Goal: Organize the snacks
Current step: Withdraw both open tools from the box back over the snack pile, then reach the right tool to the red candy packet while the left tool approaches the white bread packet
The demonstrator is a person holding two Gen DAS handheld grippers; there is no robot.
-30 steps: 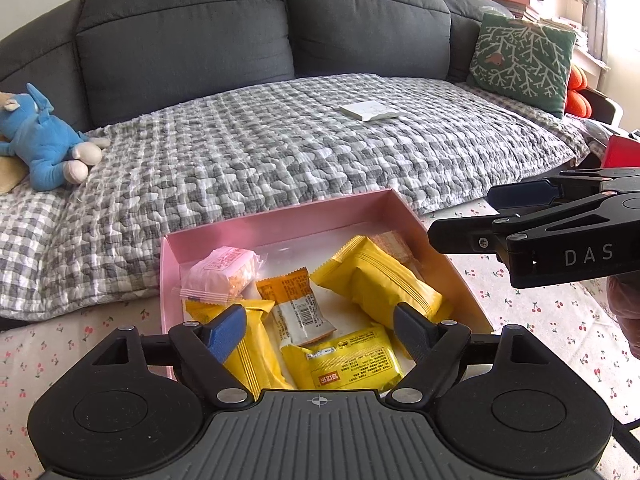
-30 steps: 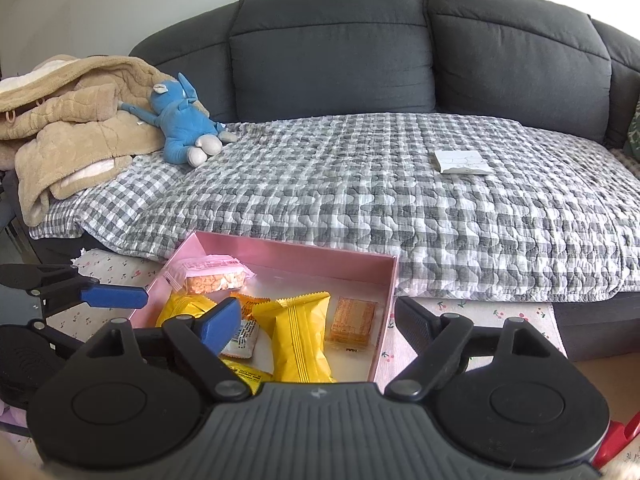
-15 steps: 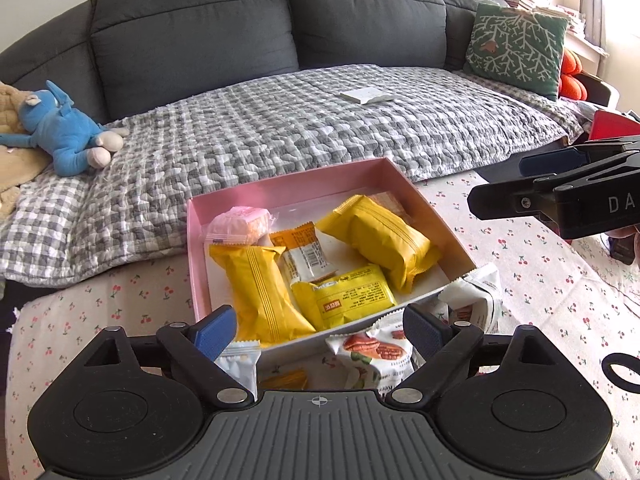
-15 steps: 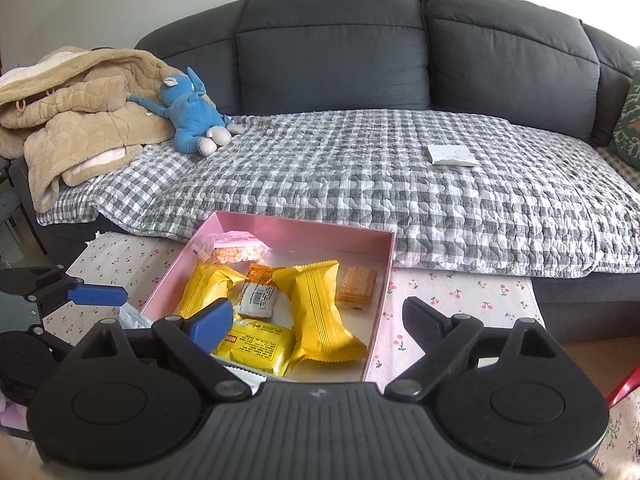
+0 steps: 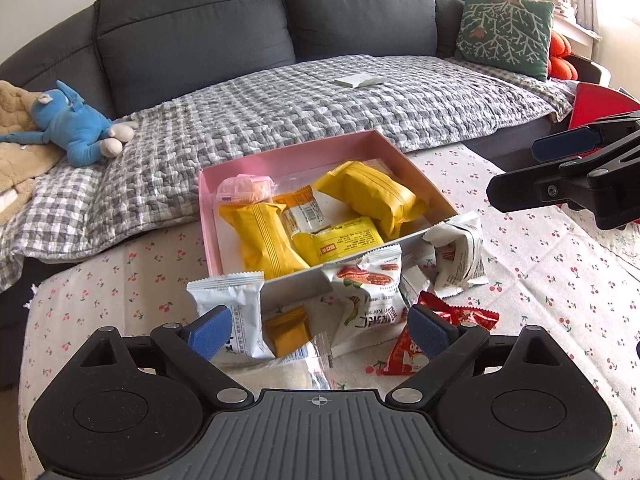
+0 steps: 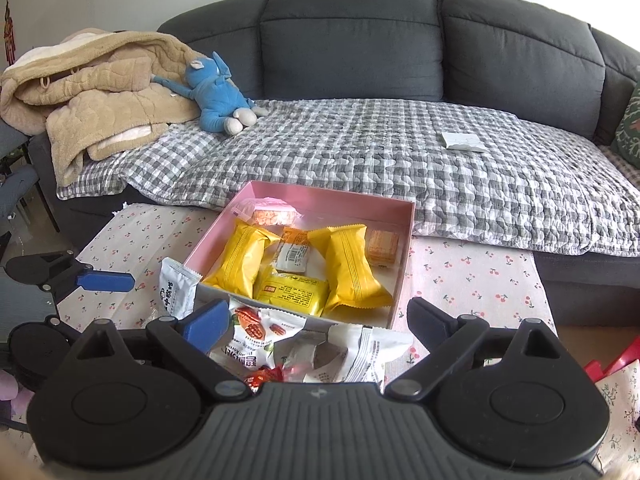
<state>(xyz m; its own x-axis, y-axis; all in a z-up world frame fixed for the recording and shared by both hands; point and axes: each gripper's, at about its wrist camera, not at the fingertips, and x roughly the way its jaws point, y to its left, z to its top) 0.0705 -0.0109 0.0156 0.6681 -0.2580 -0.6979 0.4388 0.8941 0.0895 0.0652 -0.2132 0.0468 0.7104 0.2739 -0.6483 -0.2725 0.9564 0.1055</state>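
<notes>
Left gripper: your left gripper hung over the near edge of the table with its jaws opening, spread wide, pinching nothing; loose packets lay on the cloth below the gap.
Right gripper: your right gripper also had its jaws opening, wide apart and empty, above the packets at the box's near wall.
Pink box: the pink box sat on the cherry-print tablecloth, its far side near the sofa.
Snacks in the box: two yellow pillow packs, a flat yellow packet, an orange-and-white sachet, a clear bag of biscuits in the far left corner, and a wafer pack by the right wall.
Snacks outside the box: a nut packet leaned against the near wall; a white packet stood to its left, a white torn-looking packet at the near right corner, a red packet just beside your left gripper's right finger, and a small orange packet between the fingers on the cloth.
Sofa: a blue plush toy lay on the checked blanket.
</notes>
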